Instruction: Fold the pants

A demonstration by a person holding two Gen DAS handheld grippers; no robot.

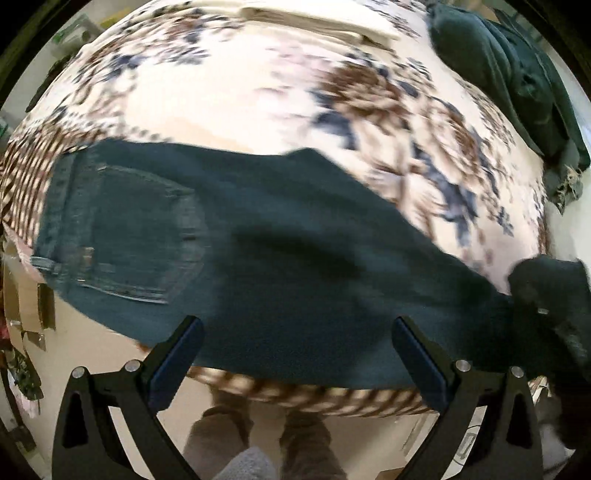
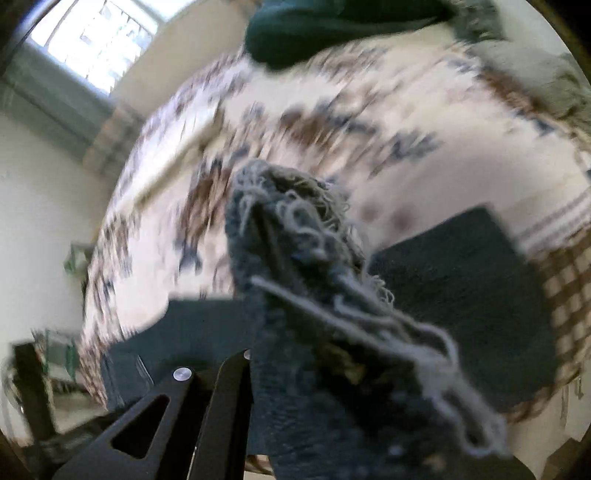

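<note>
Dark blue jeans (image 1: 266,236) lie across the near edge of a bed with a floral cover (image 1: 236,96), waistband and back pocket at the left, legs running right. My left gripper (image 1: 295,339) is open and empty, hovering over the near edge of the jeans. My right gripper (image 1: 546,295) shows at the far right, at the leg end. In the right wrist view the right gripper (image 2: 288,332) is shut on the frayed leg hem (image 2: 295,229), which is lifted and hides the right finger. The rest of the jeans (image 2: 461,280) lie flat beyond.
A heap of dark green clothes (image 1: 509,70) lies at the far right of the bed. A folded cream cloth (image 1: 325,22) lies at the far edge. The person's legs (image 1: 266,435) stand at the near bed edge. A window (image 2: 92,44) is at the upper left.
</note>
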